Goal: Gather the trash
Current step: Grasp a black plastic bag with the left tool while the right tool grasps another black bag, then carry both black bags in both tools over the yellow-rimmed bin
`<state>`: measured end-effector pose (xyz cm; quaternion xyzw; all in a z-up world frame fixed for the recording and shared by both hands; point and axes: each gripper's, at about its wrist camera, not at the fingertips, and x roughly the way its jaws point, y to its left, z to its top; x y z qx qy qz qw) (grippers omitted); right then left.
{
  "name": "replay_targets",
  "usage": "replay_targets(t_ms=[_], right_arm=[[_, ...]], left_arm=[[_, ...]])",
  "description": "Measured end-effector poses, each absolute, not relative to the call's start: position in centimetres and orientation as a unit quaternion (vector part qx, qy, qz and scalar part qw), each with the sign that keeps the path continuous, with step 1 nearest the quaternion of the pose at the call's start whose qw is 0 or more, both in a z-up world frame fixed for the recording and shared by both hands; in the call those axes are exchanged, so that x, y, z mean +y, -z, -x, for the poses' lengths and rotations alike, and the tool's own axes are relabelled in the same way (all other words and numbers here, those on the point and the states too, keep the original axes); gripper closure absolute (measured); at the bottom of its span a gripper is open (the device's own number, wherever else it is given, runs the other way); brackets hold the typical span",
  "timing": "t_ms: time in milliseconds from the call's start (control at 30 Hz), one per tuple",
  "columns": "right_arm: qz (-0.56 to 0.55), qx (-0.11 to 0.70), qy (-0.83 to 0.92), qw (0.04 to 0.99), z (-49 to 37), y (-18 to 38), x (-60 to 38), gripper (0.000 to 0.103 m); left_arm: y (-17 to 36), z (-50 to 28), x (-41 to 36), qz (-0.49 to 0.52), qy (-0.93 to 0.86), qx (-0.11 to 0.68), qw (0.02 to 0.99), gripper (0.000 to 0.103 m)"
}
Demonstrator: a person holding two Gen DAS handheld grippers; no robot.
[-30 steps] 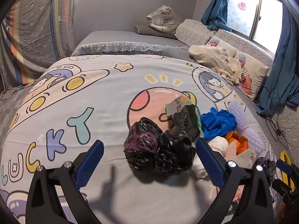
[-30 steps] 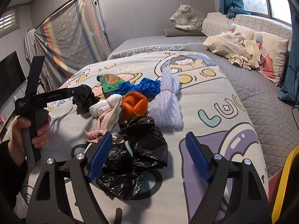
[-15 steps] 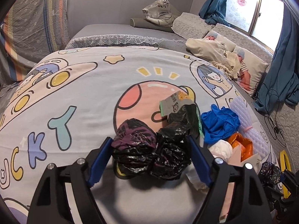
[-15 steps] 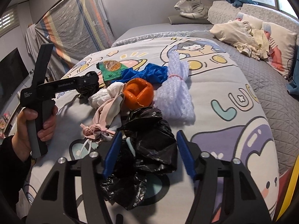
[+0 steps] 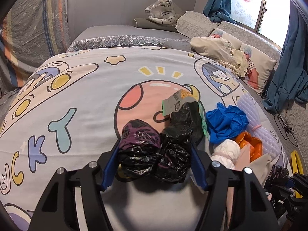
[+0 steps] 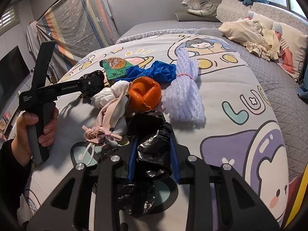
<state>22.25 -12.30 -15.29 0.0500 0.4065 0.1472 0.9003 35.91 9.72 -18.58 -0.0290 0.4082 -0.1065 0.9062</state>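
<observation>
Trash lies in a pile on a cartoon-print bedspread point(image 5: 80, 88). My left gripper point(image 5: 155, 160) is shut on a knotted black trash bag point(image 5: 152, 152) that bulges between its blue pads. My right gripper point(image 6: 154, 158) is shut on a crumpled black plastic bag point(image 6: 154, 144) at the near end of the pile. In the right wrist view the left gripper point(image 6: 92, 85) shows at the far left, held by a hand. Orange peel point(image 6: 144, 94), a blue glove point(image 6: 152, 72), white foam netting point(image 6: 183, 94), a green snack wrapper point(image 6: 114, 67) and white and pink rags point(image 6: 109, 104) lie between.
A grey quilted cover point(image 6: 279, 88) runs along the right with pillows point(image 5: 256, 67) and a cream blanket point(image 5: 211, 48). A plush tiger point(image 5: 163, 9) sits at the headboard. A striped hanging sheet point(image 6: 77, 25) stands at the left. Black cables point(image 5: 283, 115) hang by the blue curtain point(image 5: 288, 61).
Both grippers moved forward over their black bags and closed from wide open until the pads squeeze the plastic. The rest of the pile stayed put.
</observation>
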Motion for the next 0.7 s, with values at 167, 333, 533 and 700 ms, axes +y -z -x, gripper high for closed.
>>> replay_targets(t_ms=[167, 333, 533, 700], right_arm=[[-0.046, 0.402, -0.148, 0.903, -21.8, 15.0, -12.4, 0.078], [-0.045, 0.393, -0.146, 0.907, -21.4, 14.5, -12.9, 0.079], [-0.050, 0.378, -0.130, 0.915, -20.6, 13.6, -14.1, 0.080], [-0.056, 0.368, -0.119, 0.921, -19.8, 12.8, -15.6, 0.080]], left_arm=[[18.3, -35.3, 9.6, 0.016, 0.097, 0.402, 0.910, 0.052], [17.5, -34.8, 9.9, 0.020, 0.090, 0.396, 0.914, 0.057], [15.9, -33.9, 11.0, 0.043, 0.090, 0.383, 0.918, 0.058], [14.6, -32.5, 11.4, 0.055, 0.097, 0.372, 0.921, 0.058]])
